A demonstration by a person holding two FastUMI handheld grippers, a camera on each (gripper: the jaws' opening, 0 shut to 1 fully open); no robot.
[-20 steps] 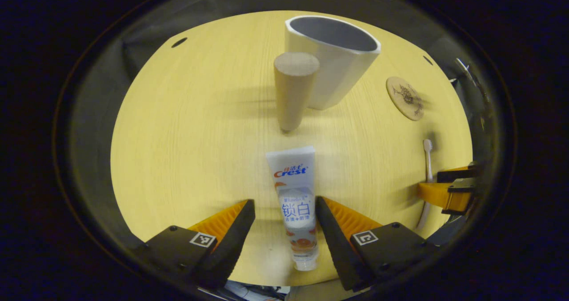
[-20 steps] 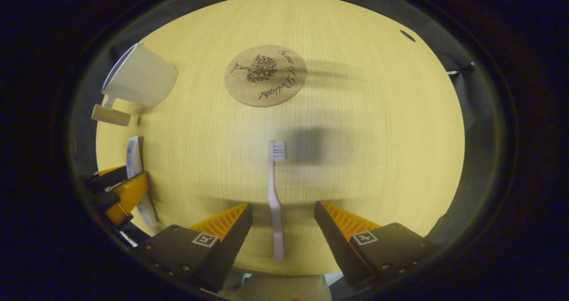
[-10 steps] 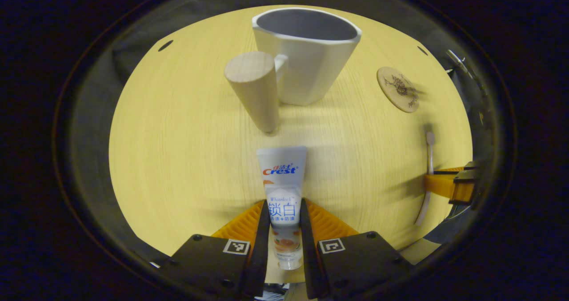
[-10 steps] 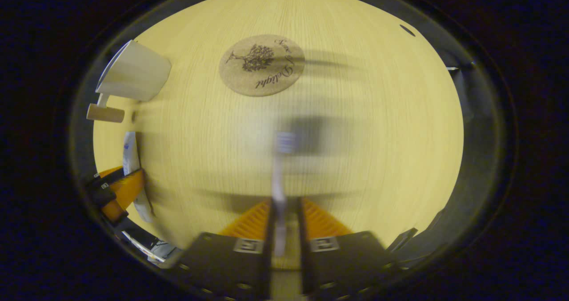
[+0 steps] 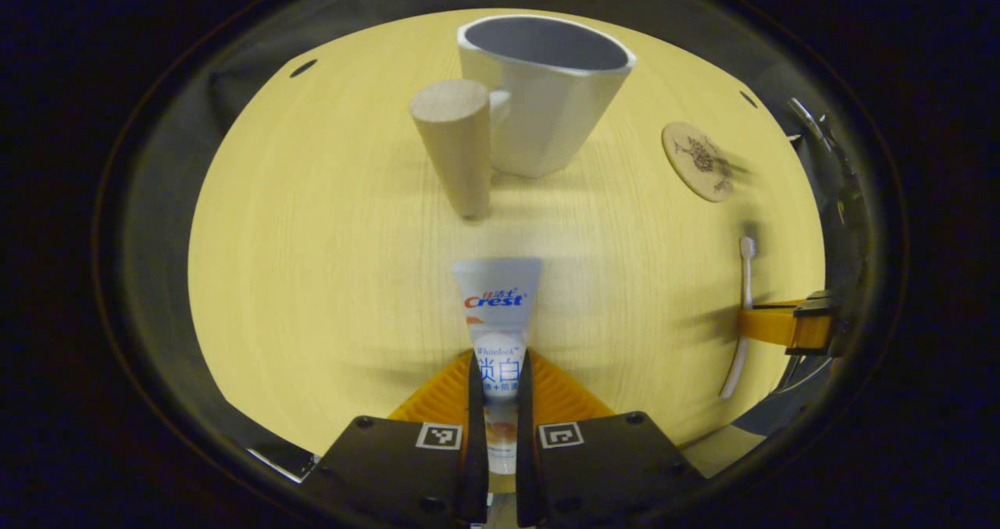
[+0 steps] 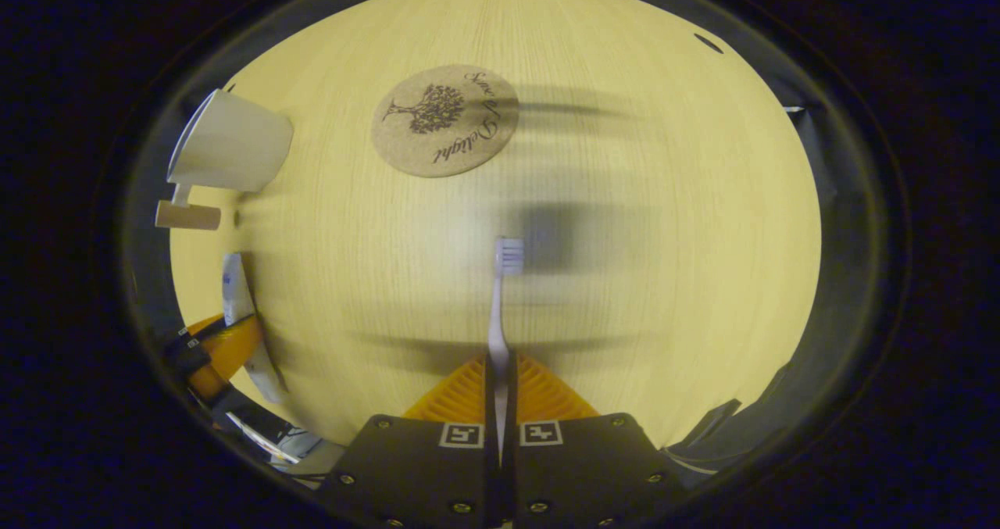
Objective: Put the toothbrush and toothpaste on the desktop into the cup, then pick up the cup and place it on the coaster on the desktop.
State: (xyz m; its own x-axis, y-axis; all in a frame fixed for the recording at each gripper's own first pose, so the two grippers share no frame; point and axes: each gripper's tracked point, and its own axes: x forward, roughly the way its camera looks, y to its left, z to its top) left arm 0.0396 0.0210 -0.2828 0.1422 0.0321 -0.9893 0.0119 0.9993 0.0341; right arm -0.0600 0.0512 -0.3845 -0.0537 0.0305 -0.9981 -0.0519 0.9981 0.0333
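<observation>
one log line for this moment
left gripper: shut on toothpaste | right gripper: shut on toothbrush | cup: empty | coaster: bare

Pale wood-grain desktop (image 6: 625, 224), matt; cork coaster (image 6: 444, 119); glossy toothpaste (image 5: 498, 310) tube; smooth cup (image 5: 543, 99), wooden handle (image 5: 455, 142)

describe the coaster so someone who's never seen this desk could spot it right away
On the pale wooden desktop, look beyond the toothbrush, to the right of the white cup. The coaster is a flat round cork disc lying there. Unlike its neighbours, it carries a dark tree drawing and script.
</observation>
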